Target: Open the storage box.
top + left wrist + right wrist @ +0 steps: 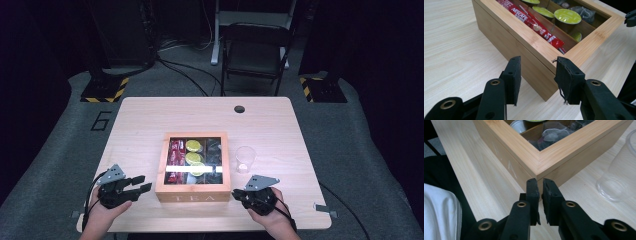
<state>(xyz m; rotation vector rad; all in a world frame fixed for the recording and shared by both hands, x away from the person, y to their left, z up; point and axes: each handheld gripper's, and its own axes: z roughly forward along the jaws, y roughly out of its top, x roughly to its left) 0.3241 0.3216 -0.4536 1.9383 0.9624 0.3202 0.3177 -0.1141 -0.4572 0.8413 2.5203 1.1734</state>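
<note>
Bamboo tea box (193, 192) sits lower centre of the high view, on the table (140, 115). Left hand-held gripper (141, 183) is parted, empty, at the box's near-left corner; right hand-held gripper (539, 185) is clenched on nothing at the near-right corner. A nudge could slide the box into the plastic cup (245, 159) just beside. Room is left ahead.

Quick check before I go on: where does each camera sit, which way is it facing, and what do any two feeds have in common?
High view: above the person's side, looking forward and down at the table; shows both hands, left gripper and right gripper.
Left gripper view: rides that gripper, facing the tea box near corner, jaws apart.
Right gripper view: faces the other near corner, jaws almost together; plastic cup beside.
All share the box.
</note>
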